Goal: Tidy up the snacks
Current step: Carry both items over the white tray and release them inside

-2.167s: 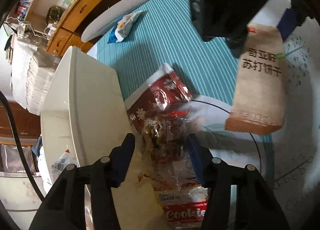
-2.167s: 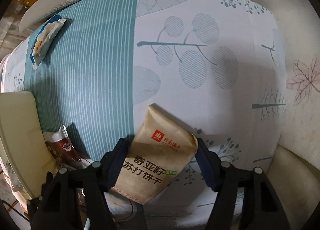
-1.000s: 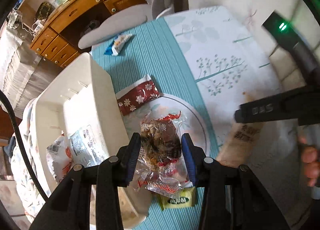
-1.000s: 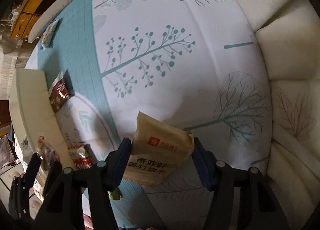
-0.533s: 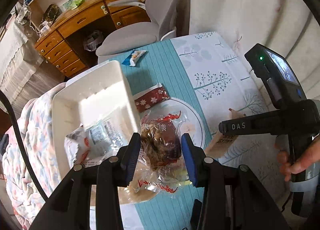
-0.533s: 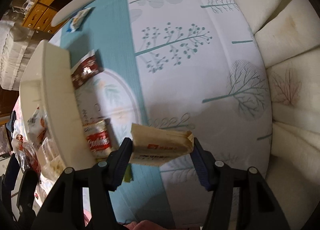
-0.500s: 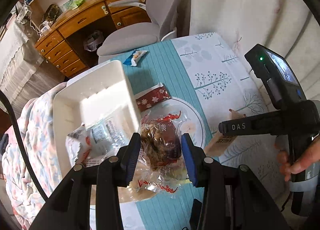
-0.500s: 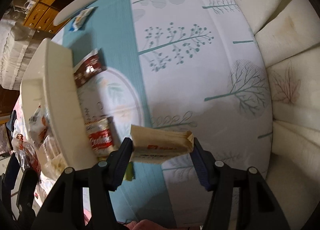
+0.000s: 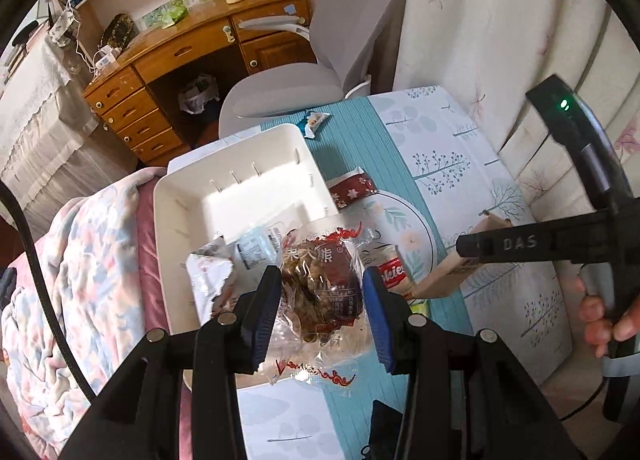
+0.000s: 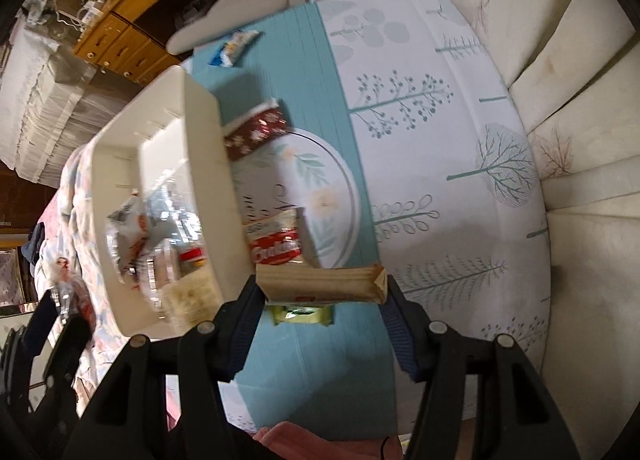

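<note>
My left gripper (image 9: 320, 304) is shut on a clear bag of brown nutty snack (image 9: 320, 284), held high above the near end of a white bin (image 9: 240, 188). The bin holds several packets (image 9: 248, 248). My right gripper (image 10: 320, 296) is shut on a tan paper cracker bag (image 10: 320, 282), seen end-on, just right of the bin (image 10: 200, 148). In the left wrist view the same cracker bag (image 9: 456, 260) hangs under the right gripper. A Cookies packet (image 10: 276, 244), a dark red packet (image 10: 256, 132) and a green sachet (image 10: 302, 314) lie on the table.
A blue-and-white packet (image 9: 314, 122) lies at the table's far end by a grey office chair (image 9: 304, 76). A wooden desk (image 9: 180, 60) stands behind. Floral bedding (image 9: 80, 280) lies left of the bin; cream cushions (image 10: 568, 60) line the right side. A hand (image 9: 604, 314) holds the right gripper's handle.
Both grippers have risen well above the table with their bags, so more of the room shows. The cracker bag has swung from face-on to end-on and moved left toward the bin.
</note>
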